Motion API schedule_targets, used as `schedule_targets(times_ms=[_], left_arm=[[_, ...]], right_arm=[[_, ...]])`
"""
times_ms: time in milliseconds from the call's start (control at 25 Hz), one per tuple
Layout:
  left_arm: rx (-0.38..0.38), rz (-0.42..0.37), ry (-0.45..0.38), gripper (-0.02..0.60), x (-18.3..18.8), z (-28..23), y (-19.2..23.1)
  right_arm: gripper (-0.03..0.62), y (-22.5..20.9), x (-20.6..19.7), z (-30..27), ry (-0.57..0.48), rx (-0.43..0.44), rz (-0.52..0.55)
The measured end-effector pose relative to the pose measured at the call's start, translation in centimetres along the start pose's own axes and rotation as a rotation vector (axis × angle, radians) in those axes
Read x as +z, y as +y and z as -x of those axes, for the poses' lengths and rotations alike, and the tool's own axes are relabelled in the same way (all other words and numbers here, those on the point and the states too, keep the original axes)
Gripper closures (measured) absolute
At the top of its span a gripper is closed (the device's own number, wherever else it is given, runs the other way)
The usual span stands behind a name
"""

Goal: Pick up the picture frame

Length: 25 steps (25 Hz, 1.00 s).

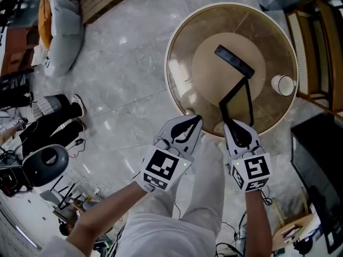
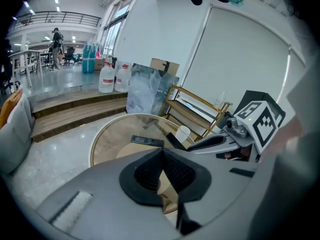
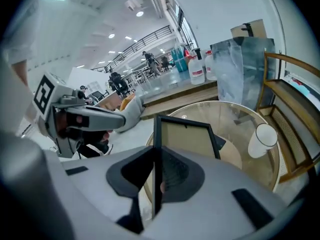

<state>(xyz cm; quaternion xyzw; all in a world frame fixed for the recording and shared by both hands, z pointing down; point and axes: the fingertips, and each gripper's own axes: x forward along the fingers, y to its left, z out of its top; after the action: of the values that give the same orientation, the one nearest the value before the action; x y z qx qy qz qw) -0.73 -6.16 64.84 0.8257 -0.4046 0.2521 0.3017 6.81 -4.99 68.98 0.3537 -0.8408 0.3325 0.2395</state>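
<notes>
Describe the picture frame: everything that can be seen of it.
The picture frame is a thin black rectangle around a plain beige panel; no picture shows in it. It stands roughly upright, a little tilted. The right gripper is shut on its left side bar, as the right gripper view shows. It hangs over the round glass table and looks lifted clear of it, though its lower edge is hidden. Nothing else touches it.

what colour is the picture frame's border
The picture frame has a black border; clearest in the right gripper view.
</notes>
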Motion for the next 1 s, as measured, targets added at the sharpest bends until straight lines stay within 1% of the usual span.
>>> schedule_targets(times_ms=[80,200,320,520,640,760,1000], left_arm=[[0.001,0.002,-0.01,0.591,1.8,1.5,-0.7],[-0.016,0.012,-0.03,0.591,5.2,4.2,-1.8],[-0.036,0.007,-0.063,0.591,8.9,7.4,-2.8],[-0.045,-0.004,-0.113,0.591,13.5,13.3,-4.4],[-0.044,-0.025,-0.155,0.591,16.6,16.9,-4.9],[-0.044,-0.037,-0.201,0.591,18.9,20.0,-5.4],[-0.06,-0.083,-0.288,0.591,22.3,24.3,-6.2]], right_arm=[[0.554,1.0,1.8,1.9,-0.023,-0.003,-0.006],[0.554,2.6,5.4,5.3,-0.069,-0.022,-0.017],[0.554,4.3,9.4,8.6,-0.126,-0.061,-0.021],[0.554,7.6,14.0,13.9,-0.216,-0.118,-0.056],[0.554,9.7,17.2,17.1,-0.266,-0.164,-0.058],[0.554,11.4,19.6,20.4,-0.316,-0.216,-0.032],[0.554,12.6,23.1,26.9,-0.439,-0.346,-0.025]])
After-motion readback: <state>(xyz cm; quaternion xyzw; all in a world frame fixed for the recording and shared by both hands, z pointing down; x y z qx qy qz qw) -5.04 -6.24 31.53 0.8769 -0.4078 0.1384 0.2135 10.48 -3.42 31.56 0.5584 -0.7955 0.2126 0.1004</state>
